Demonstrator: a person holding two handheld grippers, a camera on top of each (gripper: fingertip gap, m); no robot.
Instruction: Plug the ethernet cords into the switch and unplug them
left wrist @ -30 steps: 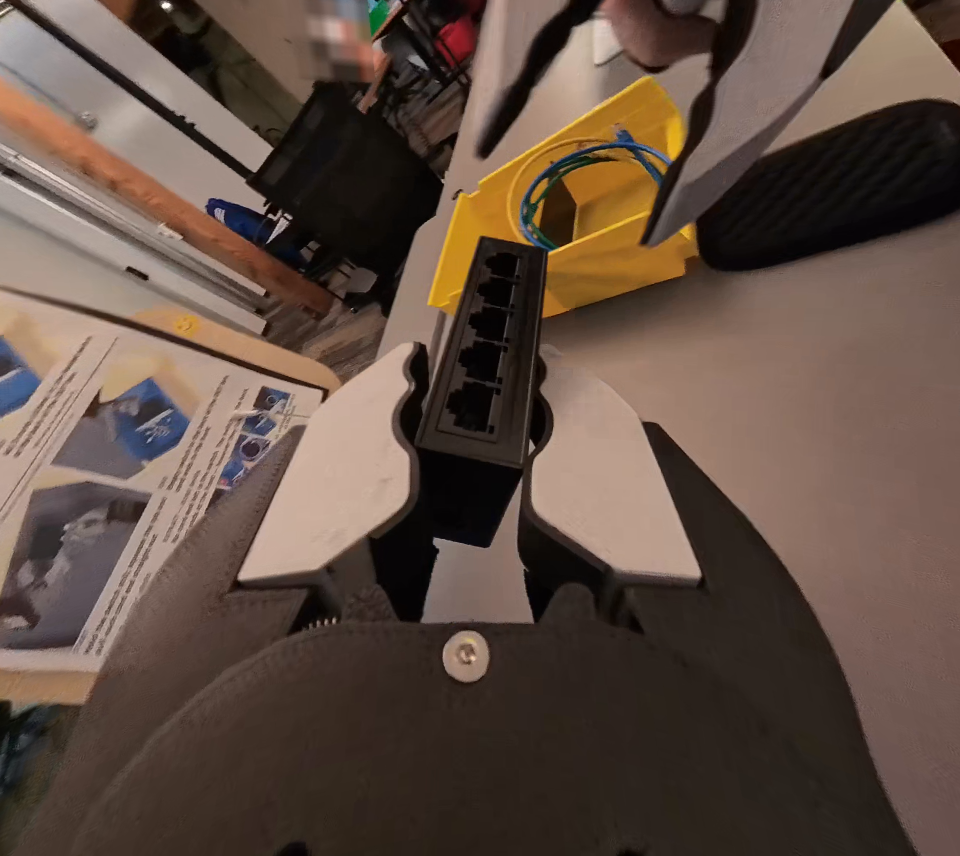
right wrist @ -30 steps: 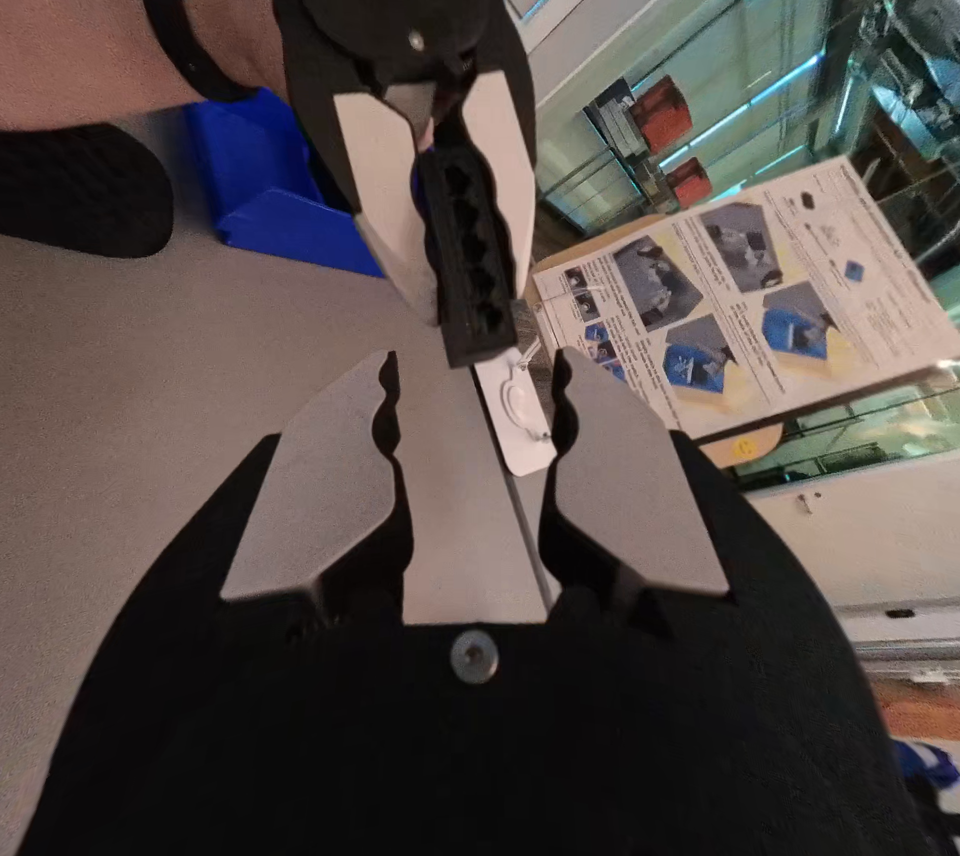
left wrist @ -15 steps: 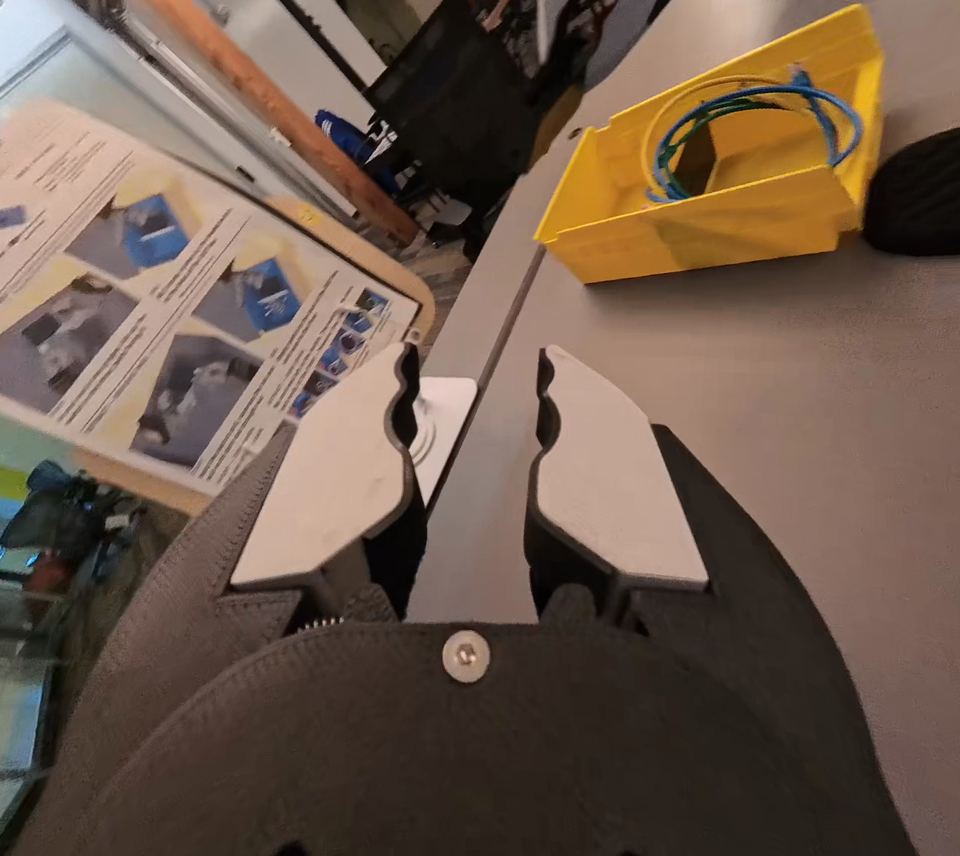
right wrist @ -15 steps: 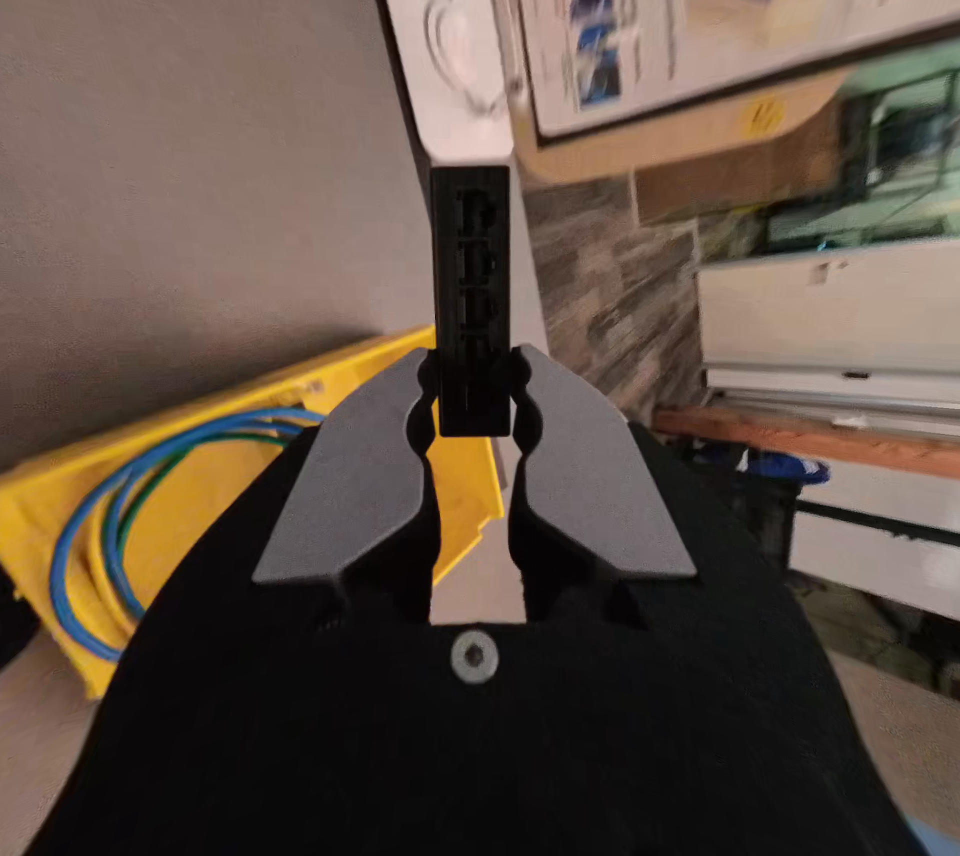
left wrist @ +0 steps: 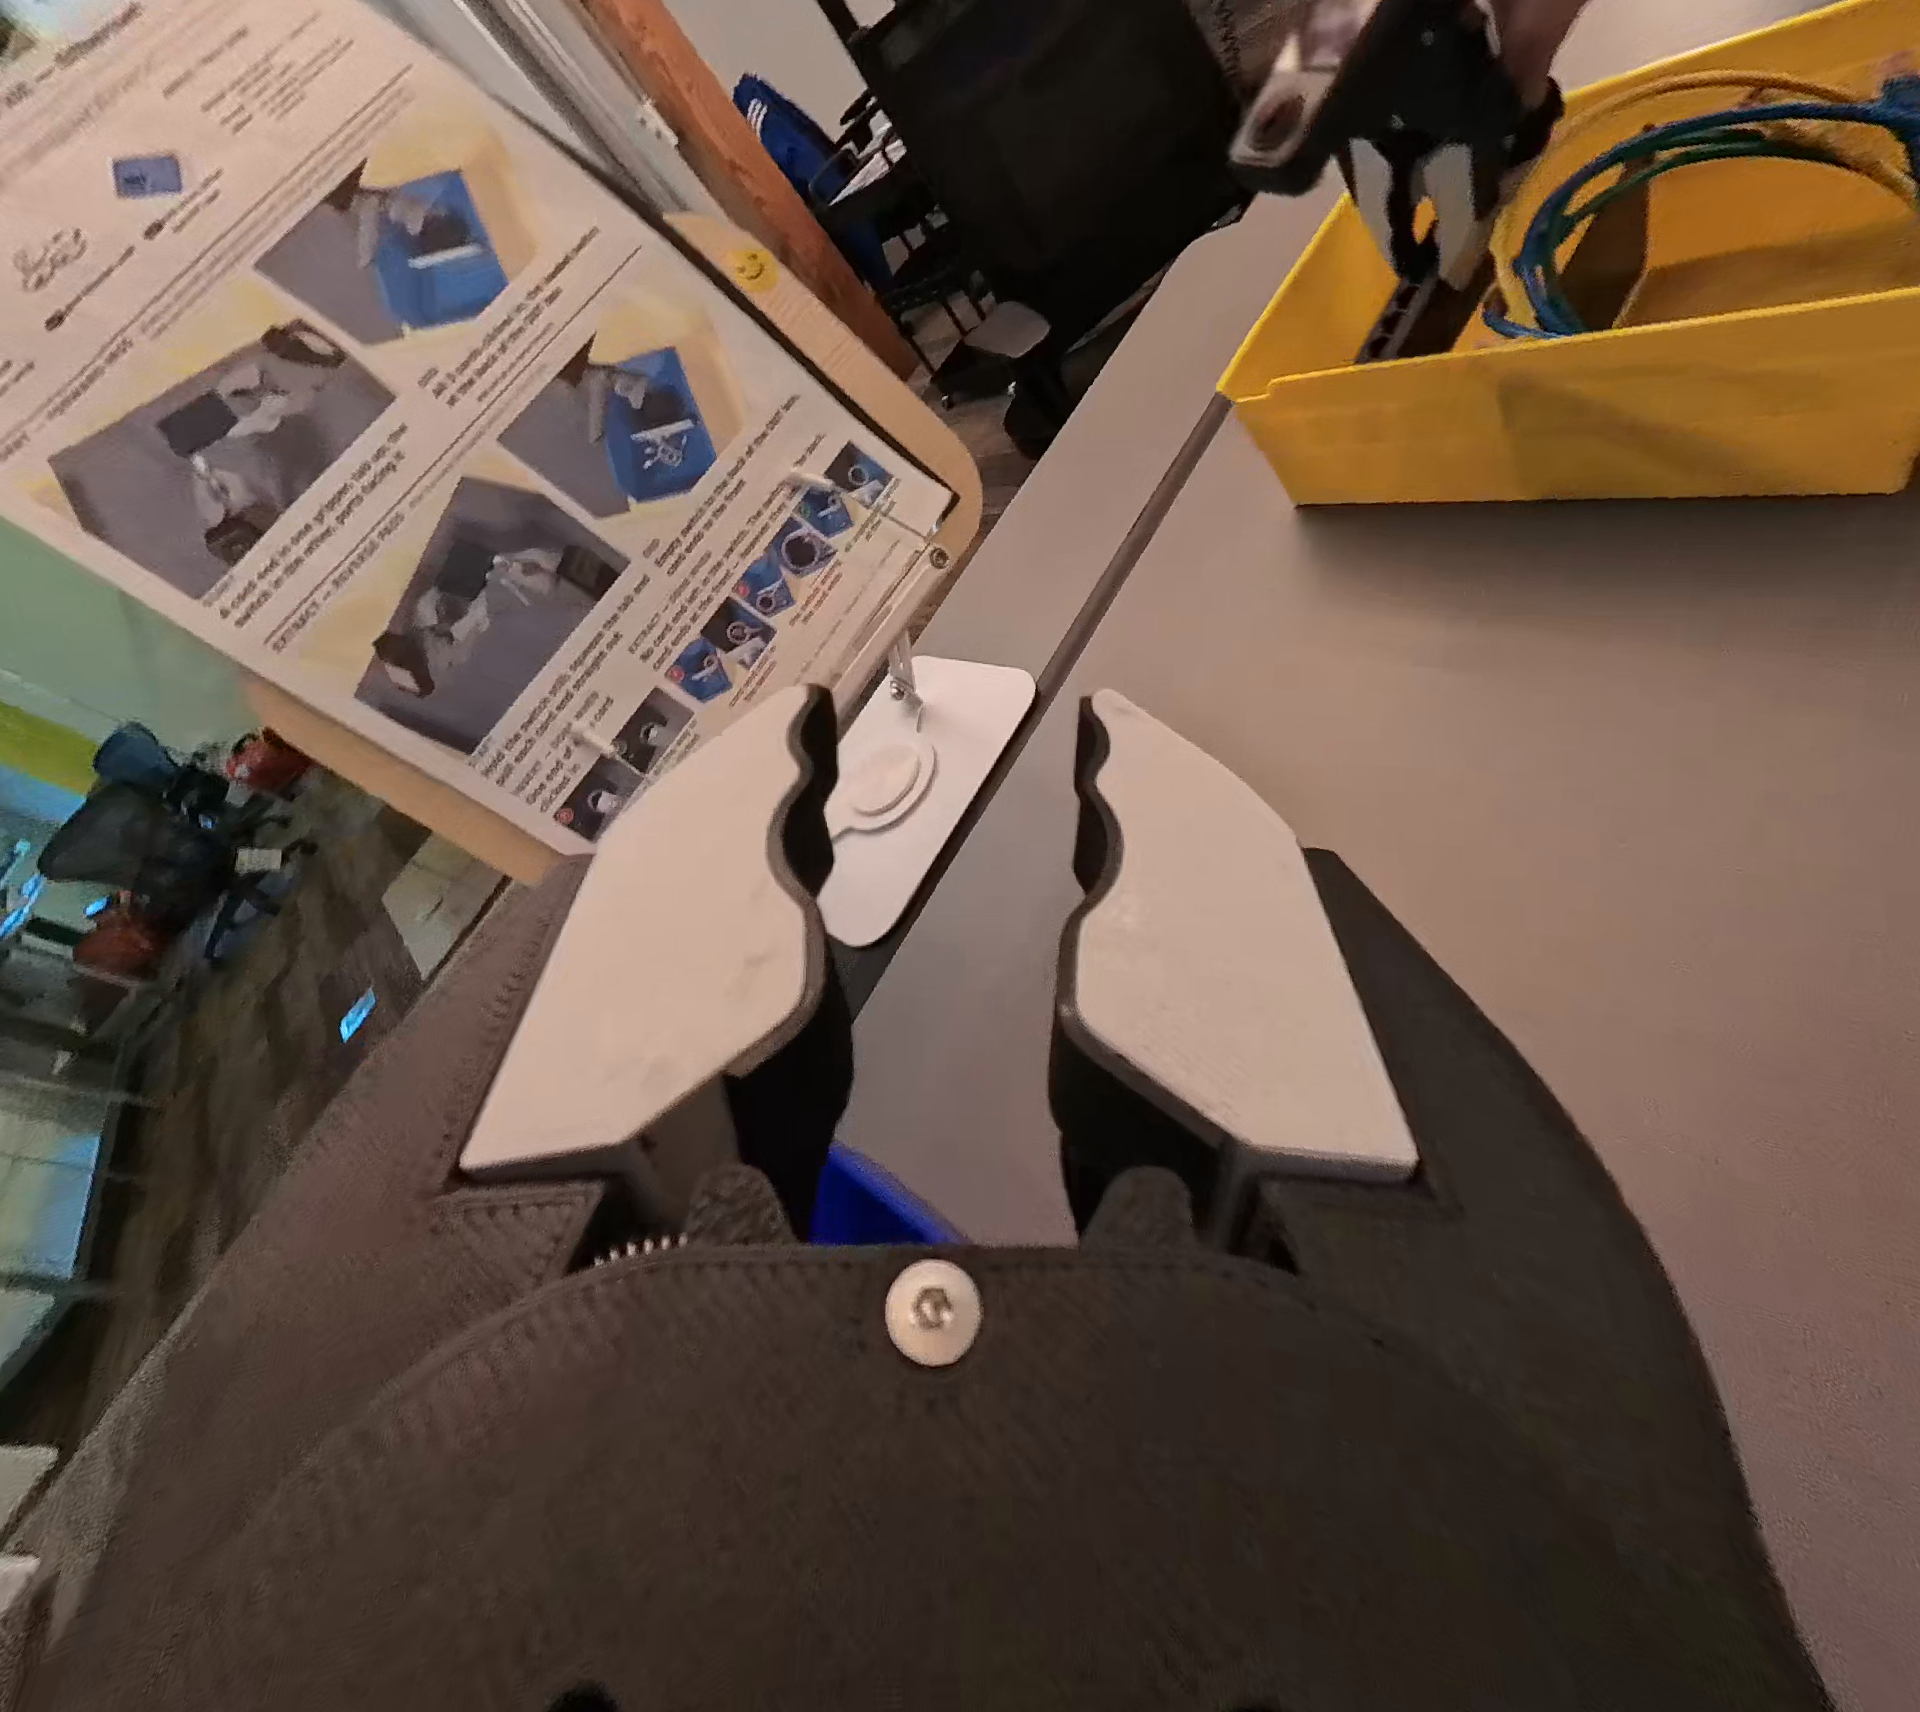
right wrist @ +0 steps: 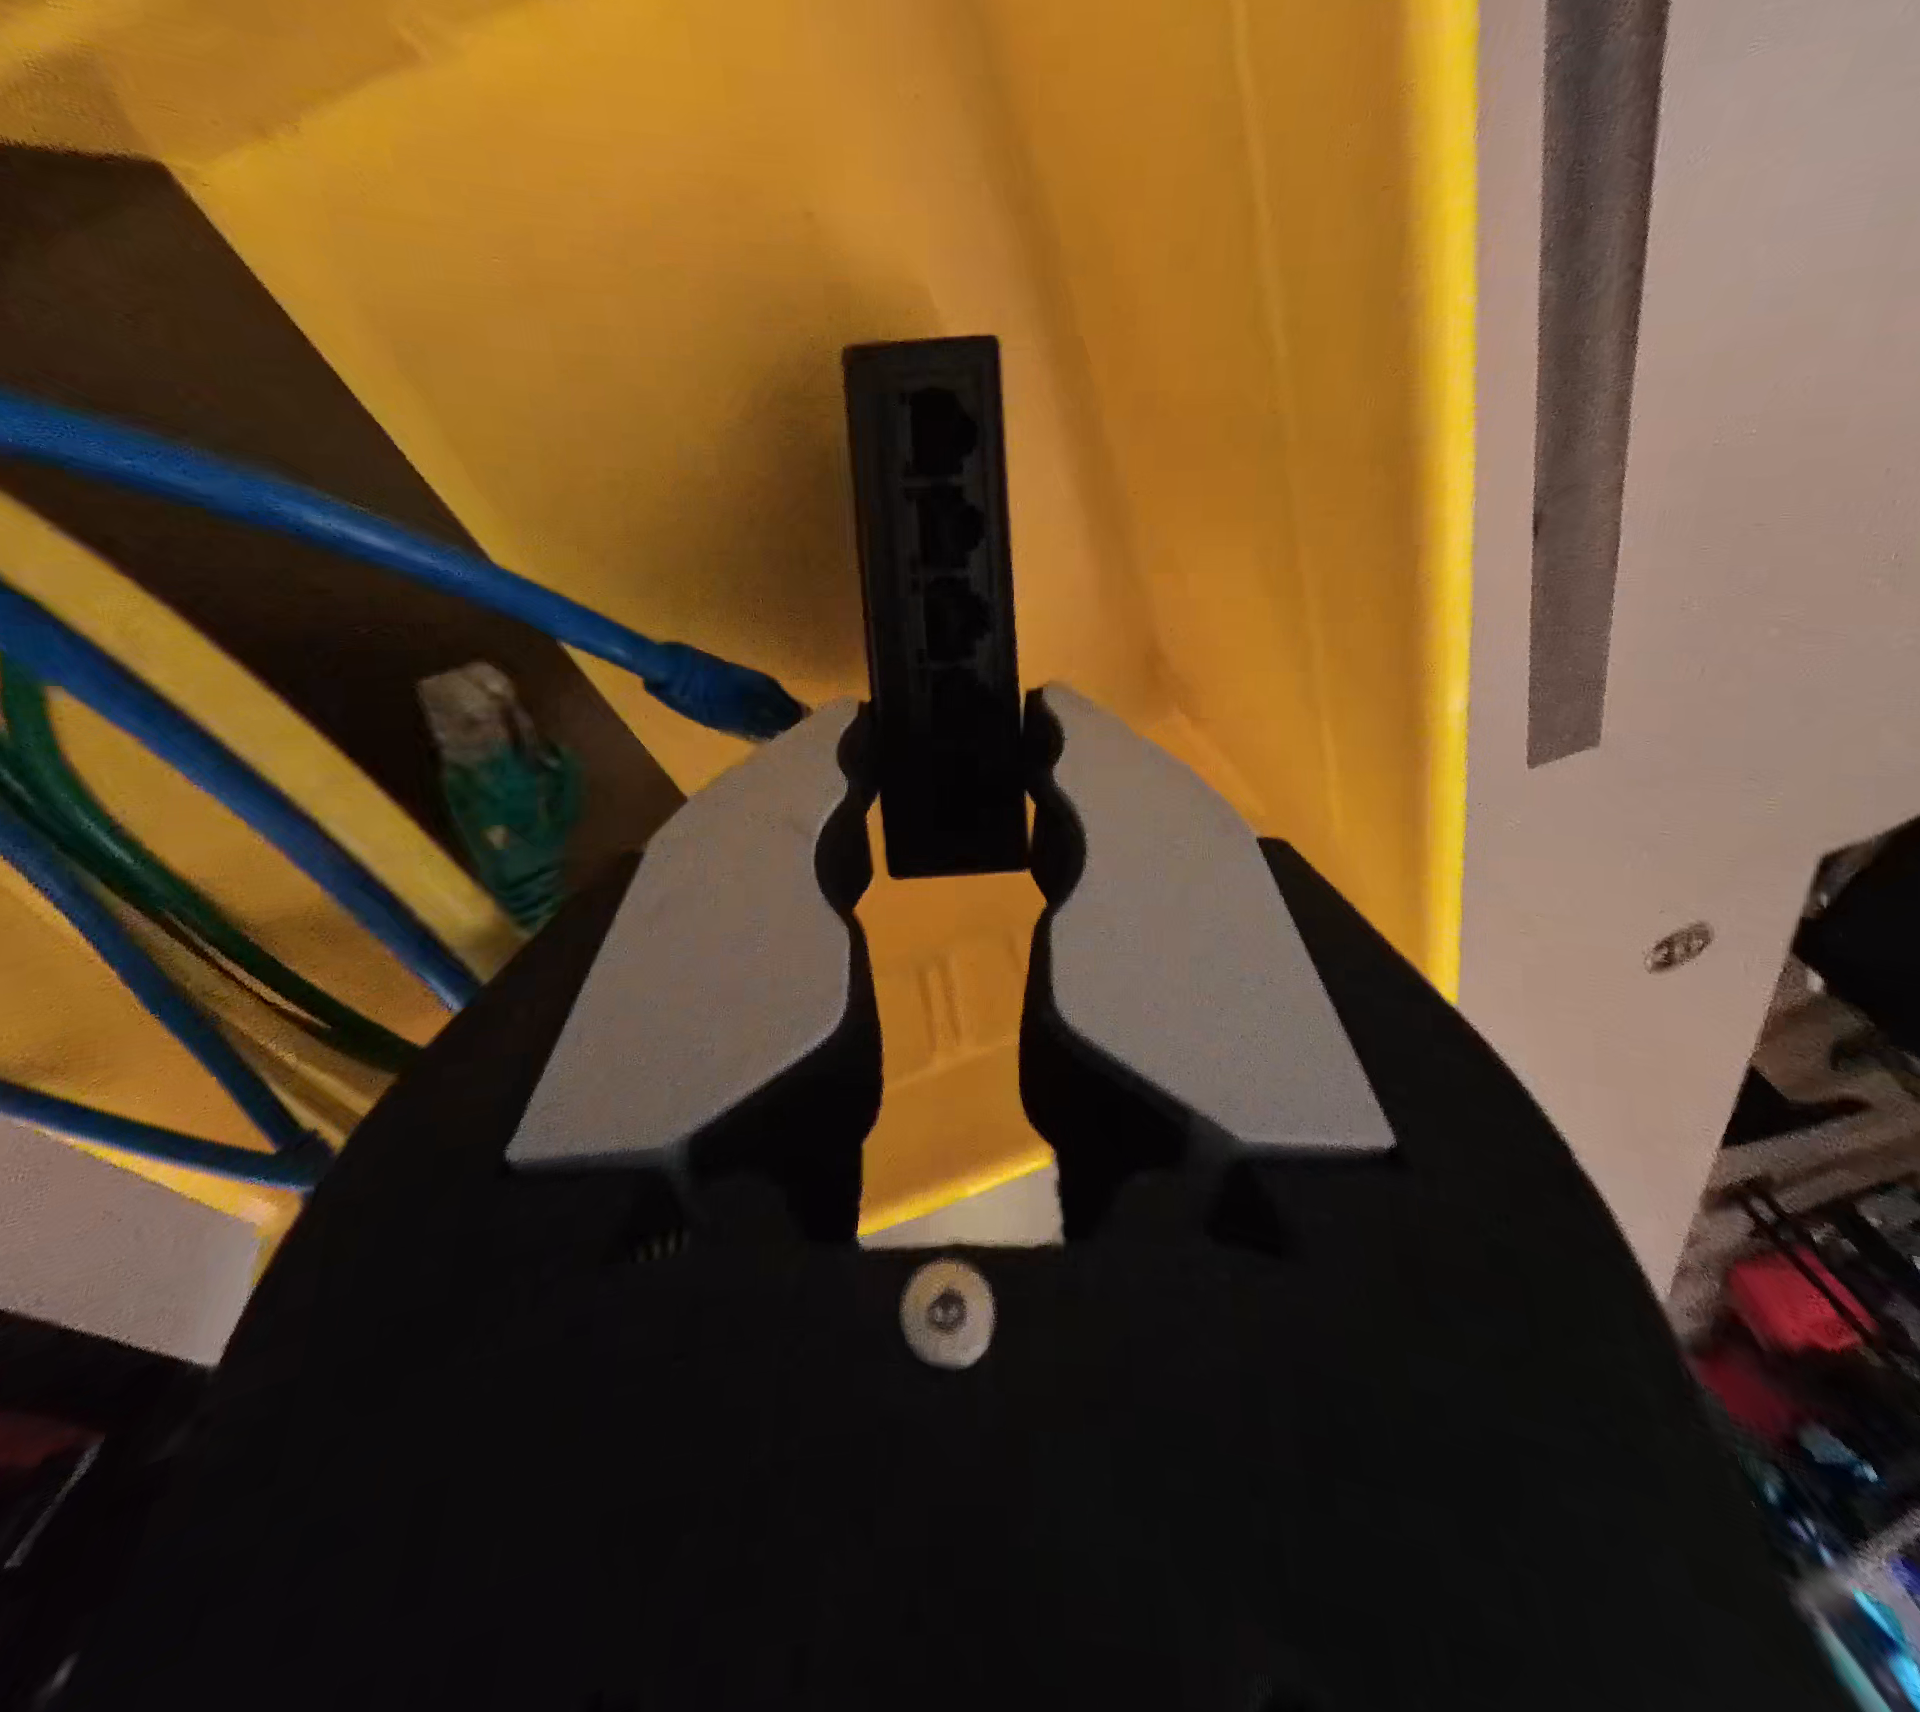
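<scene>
Right gripper [right wrist: 943, 789] is clenched on the near end of the slim black plastic ethernet switch [right wrist: 935, 561], ports facing the camera, held down inside the yellow plastic bin [right wrist: 1299, 312]. Probably being dropped off there, next to the coiled blue ethernet cord [right wrist: 343, 540] and the green one [right wrist: 499, 800]. No cord is plugged in. Left gripper [left wrist: 951, 815] is released and empty, parked over the grey tabletop [left wrist: 1507, 779], clear of the bin.

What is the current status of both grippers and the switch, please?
Left gripper open, empty. Right gripper shut on black plastic five-port switch, inside yellow plastic bin. Blue ethernet cord alongside, unplugged.
</scene>
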